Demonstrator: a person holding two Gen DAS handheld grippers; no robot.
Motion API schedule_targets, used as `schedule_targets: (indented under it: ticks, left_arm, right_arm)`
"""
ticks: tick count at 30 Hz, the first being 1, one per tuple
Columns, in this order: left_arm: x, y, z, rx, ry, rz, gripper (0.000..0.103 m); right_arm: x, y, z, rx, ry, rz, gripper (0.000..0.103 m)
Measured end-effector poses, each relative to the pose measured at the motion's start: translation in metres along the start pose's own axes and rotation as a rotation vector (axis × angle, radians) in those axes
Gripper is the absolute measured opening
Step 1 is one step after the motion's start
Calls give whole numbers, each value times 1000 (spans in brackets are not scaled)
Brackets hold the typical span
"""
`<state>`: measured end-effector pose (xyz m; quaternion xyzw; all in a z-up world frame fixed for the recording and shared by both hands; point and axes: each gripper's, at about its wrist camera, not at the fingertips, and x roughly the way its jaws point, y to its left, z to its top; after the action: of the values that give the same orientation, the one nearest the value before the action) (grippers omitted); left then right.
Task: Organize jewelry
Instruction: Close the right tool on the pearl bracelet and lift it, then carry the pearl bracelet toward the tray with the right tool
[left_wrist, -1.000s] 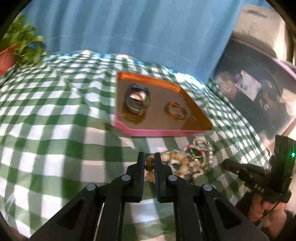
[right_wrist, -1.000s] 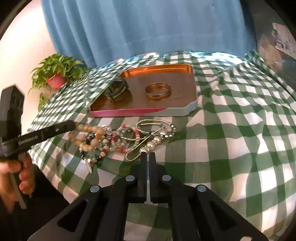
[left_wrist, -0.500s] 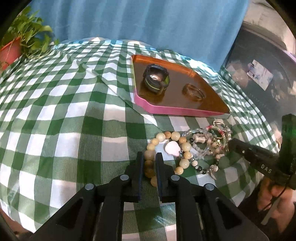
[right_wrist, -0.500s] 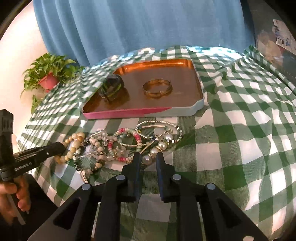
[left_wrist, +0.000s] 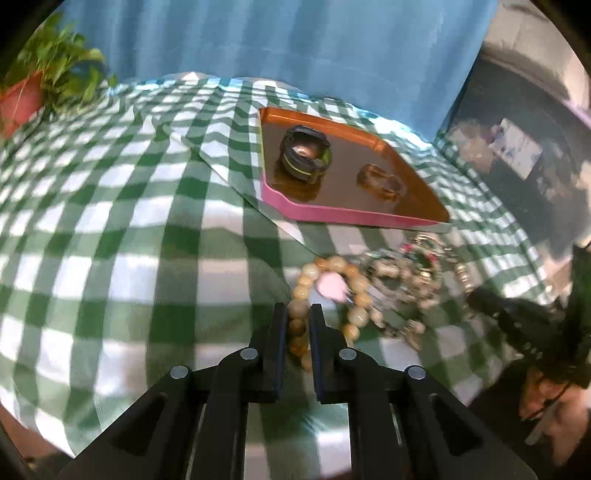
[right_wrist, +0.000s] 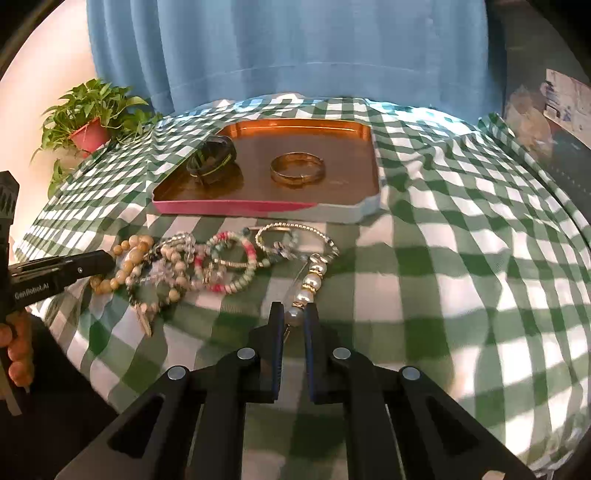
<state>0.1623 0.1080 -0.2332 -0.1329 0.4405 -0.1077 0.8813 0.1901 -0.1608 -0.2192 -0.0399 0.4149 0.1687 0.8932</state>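
The left gripper (left_wrist: 296, 325), two black fingers pointing down at the table, is clamped on the near side of a bracelet of large tan stone beads (left_wrist: 325, 291). Pinching one side of the loop probably lets the whole bracelet lift clear of its neighbours. The right gripper (right_wrist: 294, 321) has just been closing, and its fingers now pinch the near end of a gold pin strung with white pearls (right_wrist: 308, 286). The pin lies stretched away from the gripper toward the pile, its far end next to a thin gold bangle (right_wrist: 295, 240).

Between the two grippers sits a tangle of beaded bracelets (right_wrist: 207, 266) in pink, green, clear and cream, on a green-and-white checked tablecloth (right_wrist: 461, 258). Just behind the pile stands a shallow copper-coloured tray with a pink rim (right_wrist: 236, 206), apparently the collecting place. It already holds a dark wristwatch with a yellow-green stripe (right_wrist: 212, 160) and a wide gold bangle (right_wrist: 297, 170), set apart from each other.

The left view is blurred, so the pile there reads only as smeared beads, and a pale pink shape inside the tan bracelet may be a charm. The strands overlap, so a count of the bracelets is uncertain. A person's hand (right_wrist: 16, 350) is cut off at the frame edge. A potted green plant (right_wrist: 88, 118) and a blue curtain (right_wrist: 295, 48) stand behind.
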Motion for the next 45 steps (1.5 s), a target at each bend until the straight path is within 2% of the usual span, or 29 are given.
schedule_targets:
  ticks: [2, 5, 8, 10, 12, 15, 16, 18, 19, 22, 25, 27, 28, 31, 32, 35, 39, 45]
  left_arm:
    - [-3, -2, -6, 0, 12, -12, 12]
    - [0, -9, -10, 46, 25, 22, 14]
    - [2, -11, -8, 59, 18, 21, 15]
    - [4, -11, -6, 57, 15, 15, 15]
    - [7, -9, -2, 49, 11, 8, 15]
    - [12, -7, 4, 30, 10, -1, 15]
    - [13, -7, 6, 27, 12, -1, 15]
    - [15, -10, 9, 46, 27, 12, 15]
    - [16, -11, 10, 59, 32, 18, 13]
    - [15, -9, 9, 48, 35, 14, 12]
    - [13, -8, 8, 40, 31, 17, 12]
    - [11, -6, 7, 20, 27, 10, 12]
    - [9, -3, 7, -9, 32, -16, 12]
    - [1, 11, 9, -182, 37, -183, 12]
    - [-1, 13, 10, -207, 35, -193, 12]
    - [-17, 7, 19, -217, -3, -149, 12]
    - [-44, -22, 31, -138, -55, -77, 12]
    - [-82, -66, 47, -38, -143, -51, 12]
  right_arm:
    - [-3, 0, -6, -3, 22, 20, 8]
    - [-3, 2, -9, -21, 25, -9, 10]
    - [0, 2, -6, -7, 20, -8, 18]
    - [3, 2, -3, -1, 17, -32, 44]
    - [6, 4, 0, -9, 18, -36, 49]
    - [10, 6, 3, -20, 15, -47, 45]
    - [10, 6, 3, -20, 12, -43, 37]
    - [9, 7, 4, -26, 12, -15, 13]
    - [9, 8, 3, -34, 13, -16, 9]
    - [6, 12, 1, -59, 5, -28, 9]
    - [-9, 7, 3, -34, -63, -49, 9]
    - [-14, 1, 3, -3, -79, -62, 9]
    - [-14, -1, 4, 12, -80, -68, 9]
    - [-22, -6, 4, 50, -105, -77, 9]
    - [-25, -7, 4, 53, -115, -85, 9]
    - [-33, -7, 2, 57, -128, -90, 9]
    - [-44, -2, -2, 62, -143, -94, 9]
    - [-64, 8, -6, 60, -156, -88, 9]
